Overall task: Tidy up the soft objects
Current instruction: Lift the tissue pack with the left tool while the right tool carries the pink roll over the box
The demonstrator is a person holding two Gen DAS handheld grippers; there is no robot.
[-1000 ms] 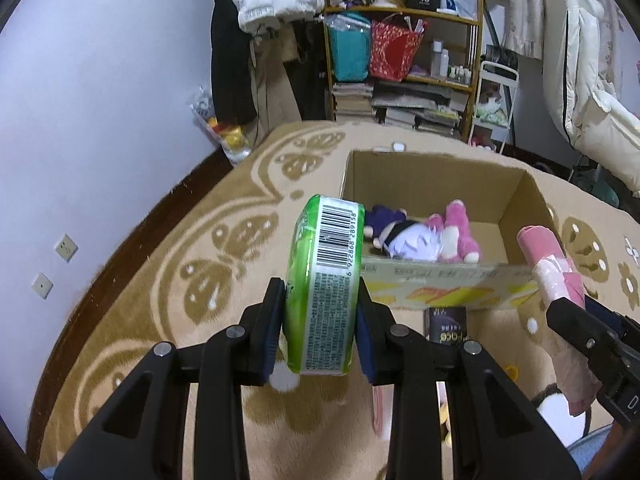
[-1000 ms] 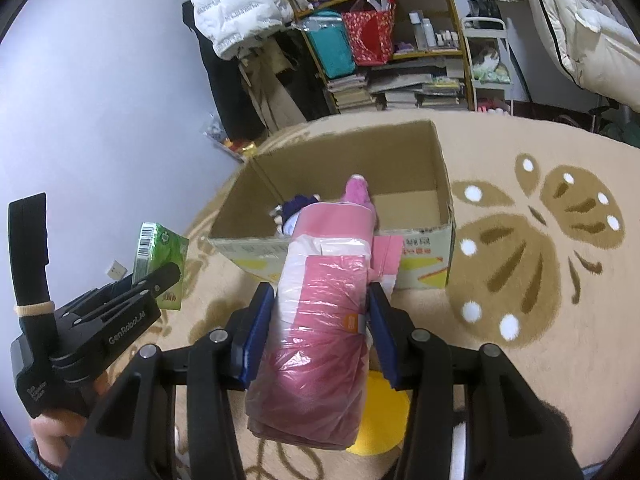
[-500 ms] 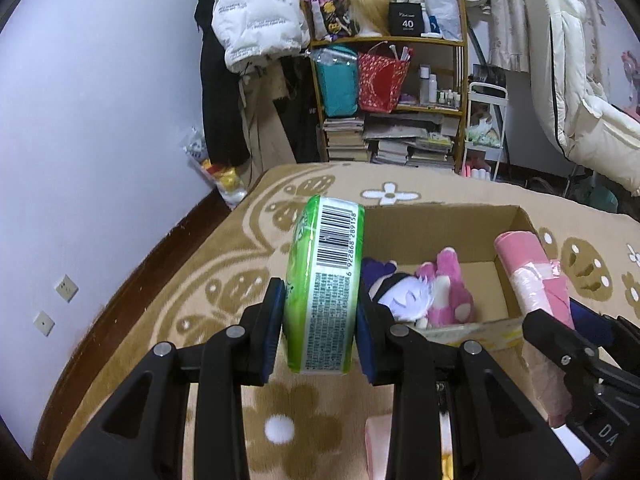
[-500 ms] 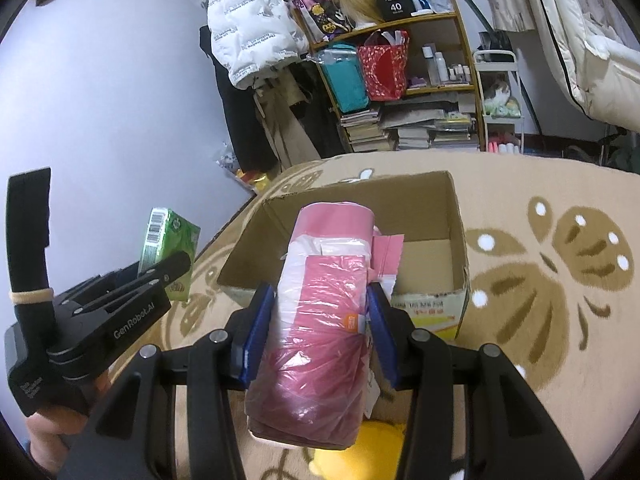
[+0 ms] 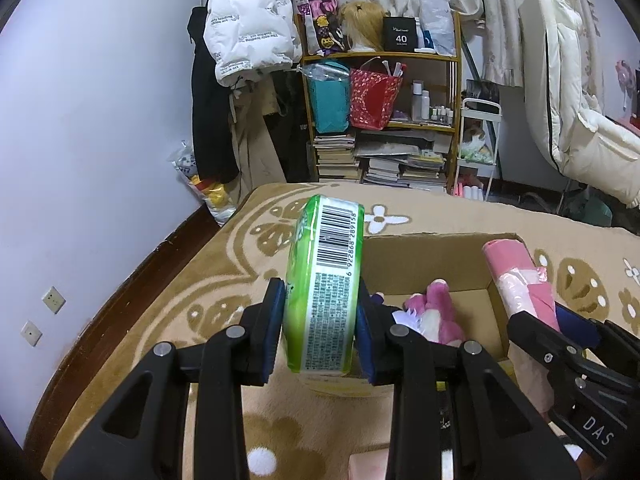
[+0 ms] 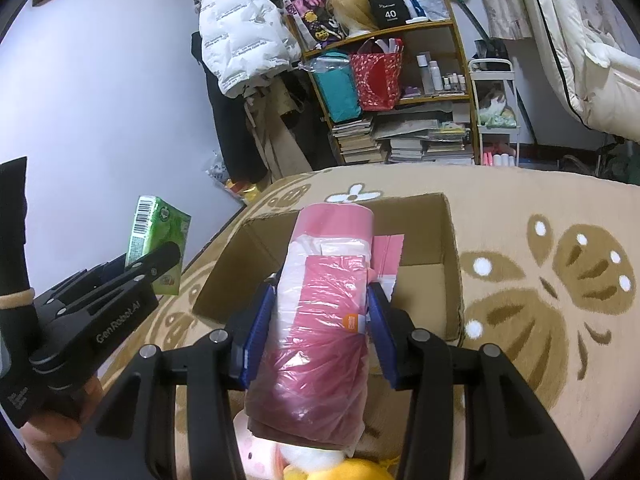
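My left gripper (image 5: 320,332) is shut on a green tissue pack (image 5: 324,280) with a barcode, held above the near left edge of an open cardboard box (image 5: 420,256). The pack also shows in the right wrist view (image 6: 158,240). My right gripper (image 6: 322,328) is shut on a pink roll of plastic bags (image 6: 324,300), held over the near wall of the box (image 6: 450,264). The roll shows at the right of the left wrist view (image 5: 520,280). A pink and purple plush doll (image 5: 432,316) lies inside the box.
The box sits on a beige patterned carpet (image 5: 224,280). A cluttered bookshelf (image 5: 384,120) and hanging coats (image 5: 248,36) stand behind it. A yellow plush (image 6: 348,468) and a pink soft item (image 6: 256,452) lie under my right gripper.
Both grippers have risen and tilted up with their loads; the box now sits lower in both views and more of the shelf and wall shows.
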